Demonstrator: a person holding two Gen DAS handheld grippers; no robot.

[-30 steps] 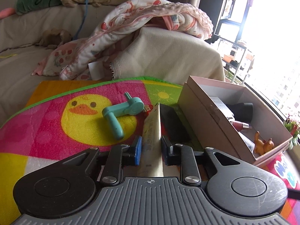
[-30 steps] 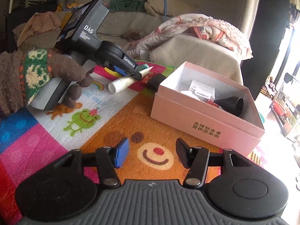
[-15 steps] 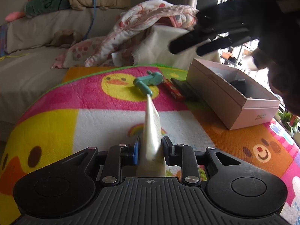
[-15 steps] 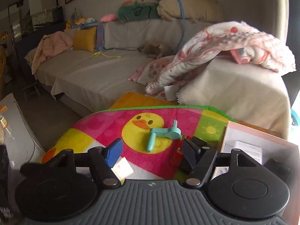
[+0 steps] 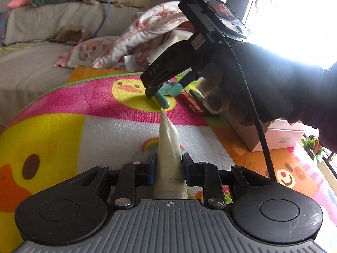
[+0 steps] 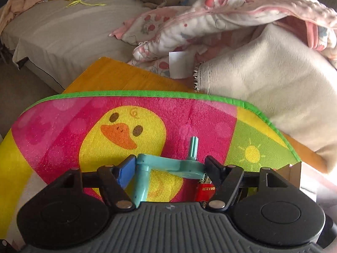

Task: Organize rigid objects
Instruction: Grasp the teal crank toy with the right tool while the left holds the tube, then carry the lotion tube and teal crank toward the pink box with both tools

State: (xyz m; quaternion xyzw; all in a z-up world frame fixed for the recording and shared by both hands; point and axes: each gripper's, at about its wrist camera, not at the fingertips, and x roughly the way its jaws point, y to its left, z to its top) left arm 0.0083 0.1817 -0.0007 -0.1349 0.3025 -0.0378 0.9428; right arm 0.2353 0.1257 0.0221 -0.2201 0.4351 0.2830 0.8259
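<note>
My left gripper (image 5: 168, 166) is shut on a white squeeze tube (image 5: 168, 143) whose crimped end points away over the play mat (image 5: 105, 105). A teal plastic crank (image 6: 164, 166) lies on the mat's yellow duck. My right gripper (image 6: 169, 166) is open and lowered over it, one finger at each end of the crank, with the pads close to it but not pressing. In the left wrist view the right gripper (image 5: 166, 88), held by a gloved hand (image 5: 273, 84), reaches down onto the crank (image 5: 163, 103) beyond the tube's tip.
A small red box (image 6: 205, 187) lies just right of the crank. The open pink cardboard box (image 5: 282, 135) stands on the mat to the right, mostly hidden behind the hand. A sofa (image 6: 63, 31) with a crumpled blanket (image 6: 210, 21) borders the mat's far edge.
My right gripper swung from beside the pink box over to the teal crank, opened wider and came down around it. My left gripper drew back from the crank and box, still holding the tube.
</note>
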